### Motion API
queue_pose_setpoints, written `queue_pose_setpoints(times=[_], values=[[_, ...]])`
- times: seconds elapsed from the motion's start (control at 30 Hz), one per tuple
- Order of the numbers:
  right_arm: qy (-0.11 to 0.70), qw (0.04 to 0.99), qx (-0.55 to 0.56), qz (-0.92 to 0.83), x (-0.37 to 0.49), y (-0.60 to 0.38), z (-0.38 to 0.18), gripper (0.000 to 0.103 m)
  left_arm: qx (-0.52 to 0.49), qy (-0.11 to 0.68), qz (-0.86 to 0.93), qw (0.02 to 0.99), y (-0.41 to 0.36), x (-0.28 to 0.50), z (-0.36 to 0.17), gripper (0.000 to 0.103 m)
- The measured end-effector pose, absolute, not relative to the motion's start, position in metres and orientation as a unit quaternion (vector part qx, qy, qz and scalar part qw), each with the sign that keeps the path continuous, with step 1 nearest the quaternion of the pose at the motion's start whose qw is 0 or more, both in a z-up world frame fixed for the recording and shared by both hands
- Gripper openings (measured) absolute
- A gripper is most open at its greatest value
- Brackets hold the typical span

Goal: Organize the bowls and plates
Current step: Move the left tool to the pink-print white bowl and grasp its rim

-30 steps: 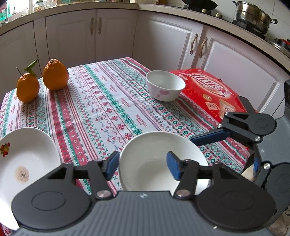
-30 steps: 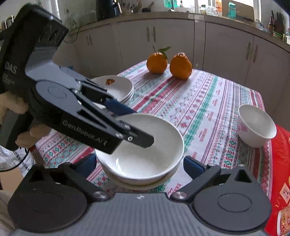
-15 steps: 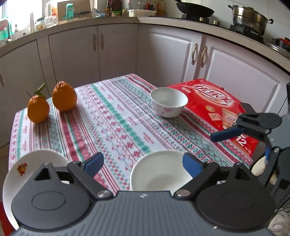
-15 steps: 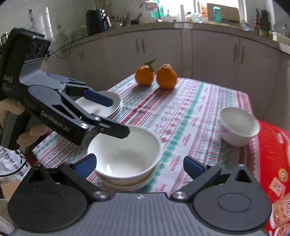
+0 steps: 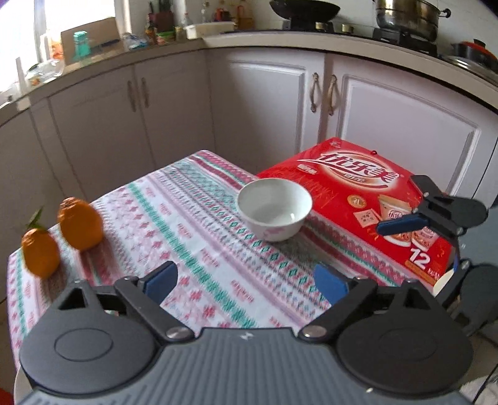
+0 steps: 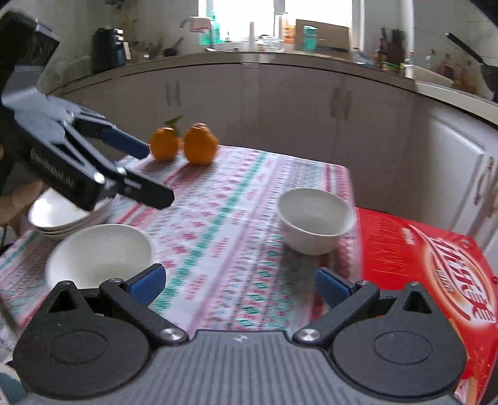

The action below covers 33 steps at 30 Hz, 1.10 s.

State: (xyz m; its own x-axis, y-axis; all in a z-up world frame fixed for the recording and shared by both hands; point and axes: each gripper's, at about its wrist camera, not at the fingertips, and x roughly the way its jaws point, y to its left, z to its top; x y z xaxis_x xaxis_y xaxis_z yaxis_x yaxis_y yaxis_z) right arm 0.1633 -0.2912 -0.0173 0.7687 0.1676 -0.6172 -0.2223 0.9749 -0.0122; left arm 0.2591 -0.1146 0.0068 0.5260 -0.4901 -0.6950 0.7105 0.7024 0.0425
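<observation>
Both grippers, left (image 5: 246,282) and right (image 6: 239,285), are hanging open and empty, aiming at the bowl (image 6: 314,219) centre-right, likely the next pickup.

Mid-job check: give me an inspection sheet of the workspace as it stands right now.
Surface: table under a patterned cloth.
Job's things: small bowl upright beside the red box; large bowl at the near left edge; stack of plates behind it.
Clutter: two oranges at the far side; red box at the right edge.
Grippers: left gripper open, nothing between its fingers; right gripper open, nothing between its fingers.
Cables: nothing seen.
Surroundings: white cabinets; pots on the stove; window above a cluttered counter.
</observation>
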Motion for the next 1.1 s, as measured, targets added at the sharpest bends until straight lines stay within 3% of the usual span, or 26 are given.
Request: queue_pose_setpoints(times=[0.63,1.1], values=[[0.344,0.935,-0.063,0.068,0.241,-0.332,-0.059,0.103,0.216,0.380,-0.382,0.815,-0.208,0.348,-0.033,0.095],[0.331,0.936,-0.055,0.104,0.280,-0.343,-0.075,0.103,0.187,0.415,-0.392,0.800,-0.230,0.388,-0.052,0.092]])
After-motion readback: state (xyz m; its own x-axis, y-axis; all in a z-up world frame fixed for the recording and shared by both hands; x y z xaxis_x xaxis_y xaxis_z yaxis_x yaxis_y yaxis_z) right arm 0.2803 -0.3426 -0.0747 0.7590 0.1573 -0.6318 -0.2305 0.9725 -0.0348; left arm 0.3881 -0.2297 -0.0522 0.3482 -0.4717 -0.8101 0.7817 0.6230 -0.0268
